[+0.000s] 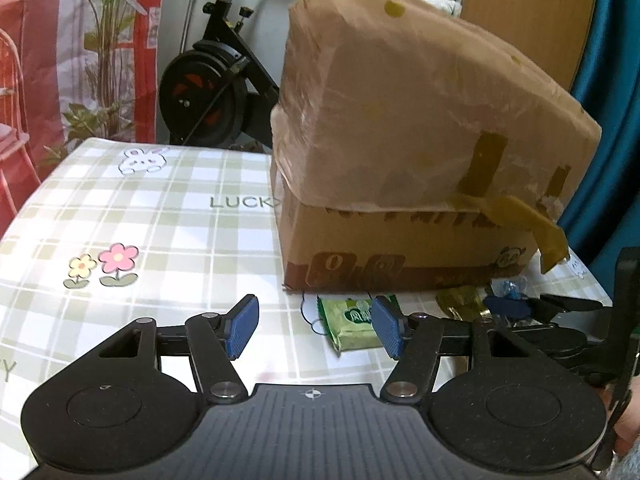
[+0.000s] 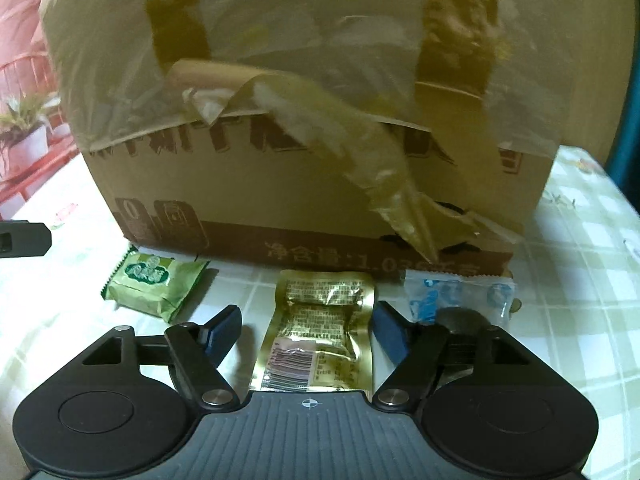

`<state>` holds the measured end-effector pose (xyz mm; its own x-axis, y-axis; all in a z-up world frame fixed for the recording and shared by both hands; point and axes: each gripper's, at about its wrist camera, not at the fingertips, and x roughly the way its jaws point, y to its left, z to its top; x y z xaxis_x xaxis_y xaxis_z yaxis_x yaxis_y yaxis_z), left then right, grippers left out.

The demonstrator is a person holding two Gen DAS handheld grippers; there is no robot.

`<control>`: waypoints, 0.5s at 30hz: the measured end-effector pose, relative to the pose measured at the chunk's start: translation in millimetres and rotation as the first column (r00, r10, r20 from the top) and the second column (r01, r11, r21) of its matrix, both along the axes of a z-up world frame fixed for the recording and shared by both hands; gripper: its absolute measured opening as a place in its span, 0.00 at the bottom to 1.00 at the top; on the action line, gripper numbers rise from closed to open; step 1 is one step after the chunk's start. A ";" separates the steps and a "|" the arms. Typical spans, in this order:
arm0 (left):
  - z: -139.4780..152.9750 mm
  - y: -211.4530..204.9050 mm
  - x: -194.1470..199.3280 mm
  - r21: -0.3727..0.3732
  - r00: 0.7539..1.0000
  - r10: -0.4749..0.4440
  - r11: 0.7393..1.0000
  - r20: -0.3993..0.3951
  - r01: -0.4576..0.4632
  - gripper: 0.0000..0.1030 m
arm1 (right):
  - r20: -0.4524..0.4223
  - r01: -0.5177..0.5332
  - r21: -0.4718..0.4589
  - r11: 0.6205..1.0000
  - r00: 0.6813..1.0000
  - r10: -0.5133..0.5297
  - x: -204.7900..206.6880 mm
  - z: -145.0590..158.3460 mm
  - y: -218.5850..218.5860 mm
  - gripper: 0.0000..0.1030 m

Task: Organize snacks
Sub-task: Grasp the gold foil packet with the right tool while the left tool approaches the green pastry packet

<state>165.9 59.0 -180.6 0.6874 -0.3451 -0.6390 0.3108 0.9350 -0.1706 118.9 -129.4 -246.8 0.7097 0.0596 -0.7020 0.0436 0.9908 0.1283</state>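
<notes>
Three wrapped snacks lie in a row on the checked bench [image 1: 168, 216], just in front of a taped cardboard box [image 2: 256, 184] draped in loose plastic film. The right gripper [image 2: 306, 330] hangs low over the middle one, a gold foil pouch [image 2: 320, 336], with its blue fingers [image 2: 224, 330] spread to either side of the pouch and not pressing on it. The left gripper [image 1: 314, 326] hovers with its fingers released and nothing between them; the green packet [image 1: 352, 324] lies on the bench just beyond, partly hidden behind its right fingertip. A clear blue-printed wrapper [image 2: 460, 294] lies to the right of the pouch, close against the foot of the box.

All three look light and soft. The foil pouch is crinkled and likely slippery, so a grip across its flat middle, not on the thin sealed edge, seems safest. The green packet looks puffed and may crush under a hard squeeze; its short sides offer the best hold. The clear wrapper seems flimsy and apt to slide.
</notes>
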 end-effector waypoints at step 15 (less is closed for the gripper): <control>-20.5 -33.9 15.4 0.017 0.996 -0.058 0.998 -0.068 0.059 0.76 | 0.137 -0.039 0.020 0.999 0.990 0.036 -32.9 -5.0 -5.9 0.42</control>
